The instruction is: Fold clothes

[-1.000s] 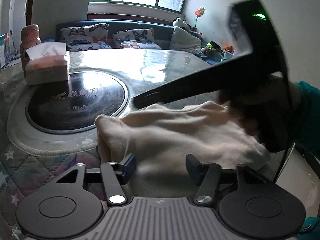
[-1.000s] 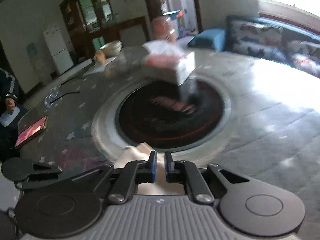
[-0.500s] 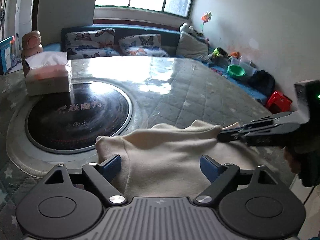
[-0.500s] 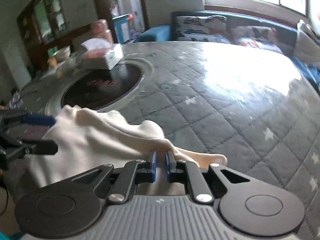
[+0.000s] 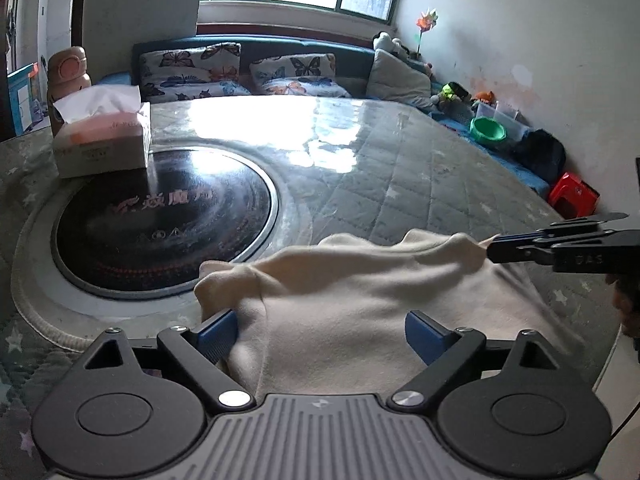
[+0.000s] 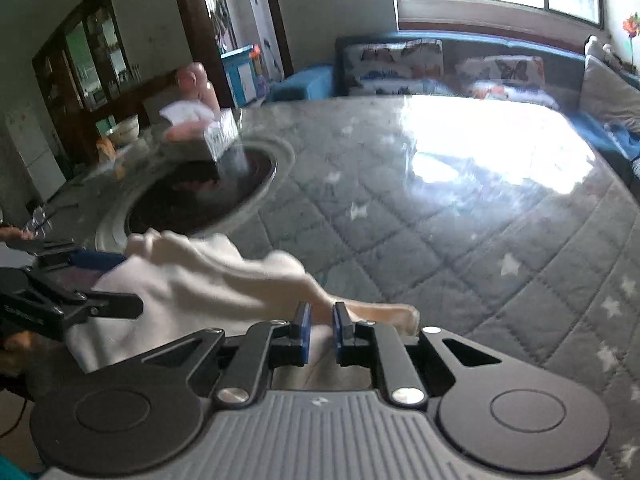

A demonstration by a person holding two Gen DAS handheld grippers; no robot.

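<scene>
The left gripper (image 5: 320, 330) has its jaws spread wide and opening further; the cream garment (image 5: 360, 292) lies between the blue pads, but neither pad presses on it, so this side has let go. The right gripper (image 6: 320, 330) has narrow jaws, just starting to open, with a fold of the same cream garment (image 6: 192, 280) running up between the pads. In the left wrist view its tips sit at the cloth's far right corner, which is drawn into a small peak there; whether the pads still pinch it I cannot tell for sure.

The garment lies bunched at the near edge of the quilted tabletop (image 5: 420, 168), its left end lapping onto the pale ring around the dark round hotplate (image 5: 164, 220). A tissue box (image 5: 102, 136) stands on the hotplate's far rim, well apart from the cloth.

Risks, as I judge them: with both jaws loosening, the raised corner may slump back and undo the fold. The cloth sits close to the near edge, so any drag toward the person could pull it off the tabletop. The slack end on the ring could also snag or skew the next fold.
</scene>
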